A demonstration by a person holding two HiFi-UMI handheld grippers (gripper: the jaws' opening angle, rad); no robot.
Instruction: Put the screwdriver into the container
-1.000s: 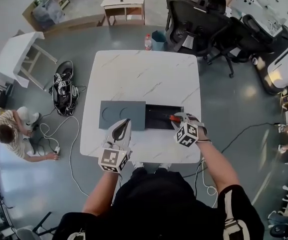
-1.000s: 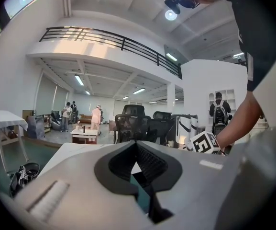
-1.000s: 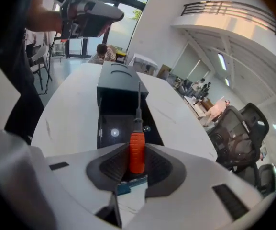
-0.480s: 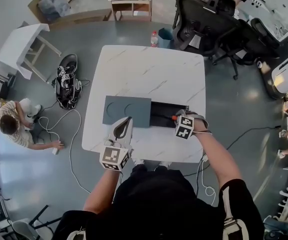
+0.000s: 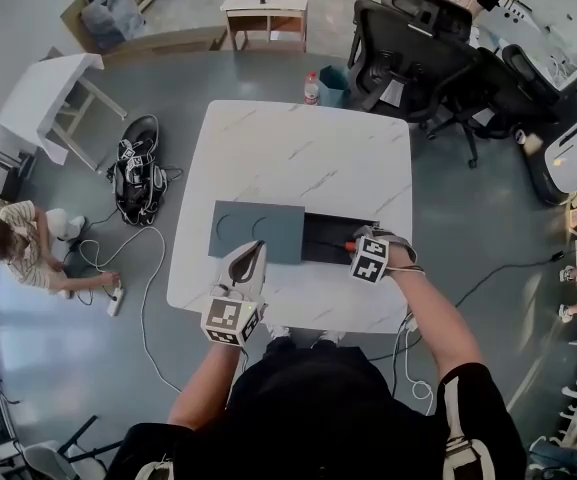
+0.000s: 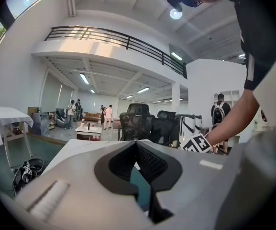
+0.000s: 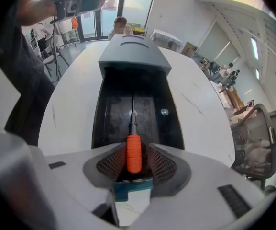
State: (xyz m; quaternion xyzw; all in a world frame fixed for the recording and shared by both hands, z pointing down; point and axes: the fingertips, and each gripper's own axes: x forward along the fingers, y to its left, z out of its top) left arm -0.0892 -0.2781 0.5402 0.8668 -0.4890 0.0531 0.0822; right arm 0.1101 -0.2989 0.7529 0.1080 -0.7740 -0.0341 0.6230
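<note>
Orange, ribbed and plain to see, the handle of the screwdriver (image 7: 133,153) sits between the jaws of our right gripper (image 7: 135,161). Those jaws are opening, and a dark gap shows on each side of the handle, so the pads no longer pinch it. The tool's long axis runs straight ahead from the claw. Its handle is nearest us and its metal shaft points away down the middle of the black container (image 7: 98,114), in line with the container's own length. The grey lid (image 7: 134,56) covers the far half of the container, and the shaft ends short of it.

We judge the screwdriver is already inside the walls, so the coming move is a straight withdrawal back along that axis, without knocking the handle sideways.

Our left gripper (image 6: 137,150) hangs near the table (image 5: 298,148) edge on the lid's side, well apart from the tool. Its jaws are pressed together on nothing, so the right one is clearly the nearer.

The butt of the handle is hidden behind the claw's body, so we cannot tell whether it rests on the container floor. The head view shows only a speck of orange beside the marker cube.
</note>
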